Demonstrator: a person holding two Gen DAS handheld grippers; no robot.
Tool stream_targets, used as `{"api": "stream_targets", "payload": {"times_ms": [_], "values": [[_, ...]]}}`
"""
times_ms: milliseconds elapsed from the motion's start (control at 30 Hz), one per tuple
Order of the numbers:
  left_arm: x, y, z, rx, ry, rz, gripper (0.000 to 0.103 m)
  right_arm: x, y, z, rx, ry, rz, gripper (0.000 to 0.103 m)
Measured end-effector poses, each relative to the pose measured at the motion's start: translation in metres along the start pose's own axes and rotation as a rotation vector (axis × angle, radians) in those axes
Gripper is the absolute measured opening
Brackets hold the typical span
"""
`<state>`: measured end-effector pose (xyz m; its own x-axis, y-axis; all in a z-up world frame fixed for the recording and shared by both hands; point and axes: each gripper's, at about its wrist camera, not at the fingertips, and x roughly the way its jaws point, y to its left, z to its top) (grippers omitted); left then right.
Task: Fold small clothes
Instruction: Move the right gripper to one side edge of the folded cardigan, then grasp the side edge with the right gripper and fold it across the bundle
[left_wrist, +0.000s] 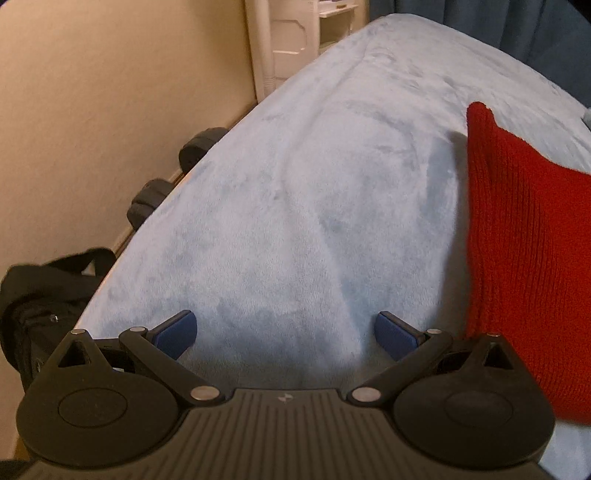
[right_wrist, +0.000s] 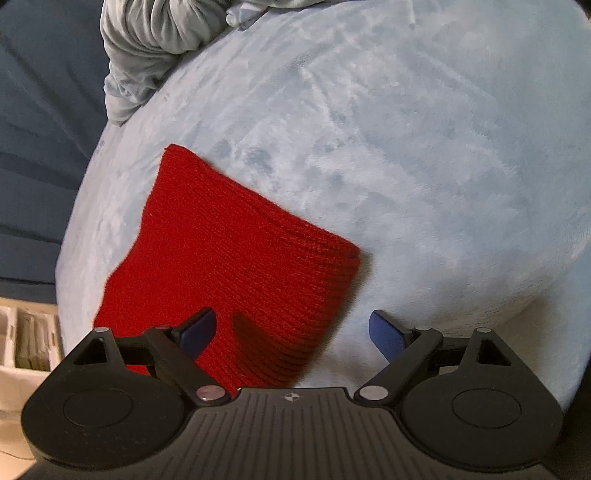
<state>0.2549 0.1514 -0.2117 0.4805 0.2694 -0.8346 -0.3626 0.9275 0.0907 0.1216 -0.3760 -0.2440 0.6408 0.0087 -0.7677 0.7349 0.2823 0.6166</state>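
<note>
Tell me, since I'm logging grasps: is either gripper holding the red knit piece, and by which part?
Neither. The left gripper and right gripper are both open and empty; the red knit piece lies folded on the blue blanket.

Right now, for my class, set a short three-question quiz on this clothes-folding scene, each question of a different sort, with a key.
1. True or false: the left gripper is shut on the red knit garment.
2. Multiple choice: the red knit garment lies on A) a wooden floor, B) a pale blue fleece blanket, C) a metal tray.
3. Fill the gap: in the right wrist view, the crumpled cloth at the far edge of the blanket is ____ in colour.

Key:
1. False; both it and the right gripper are open and hold nothing.
2. B.
3. Grey.
</note>
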Motion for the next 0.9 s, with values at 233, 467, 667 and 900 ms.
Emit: {"api": "stream_targets", "payload": {"times_ms": [233, 467, 667, 900], "values": [[0.003, 0.003, 0.003, 0.000, 0.011, -0.001, 0.103, 0.006, 0.003, 0.003, 0.017, -0.060, -0.012, 0.086], [0.005, 0.003, 0.005, 0.001, 0.020, 0.013, 0.103, 0.006, 0.034, 0.005, -0.136, -0.081, -0.131, 0.022], [0.006, 0.007, 0.008, -0.012, 0.036, -0.007, 0.103, 0.013, 0.104, -0.027, -0.465, -0.187, -0.407, 0.016], [0.003, 0.022, 0.015, -0.091, 0.050, -0.057, 0.103, -0.038, 0.242, -0.154, -1.168, -0.516, -0.166, 0.014]]}}
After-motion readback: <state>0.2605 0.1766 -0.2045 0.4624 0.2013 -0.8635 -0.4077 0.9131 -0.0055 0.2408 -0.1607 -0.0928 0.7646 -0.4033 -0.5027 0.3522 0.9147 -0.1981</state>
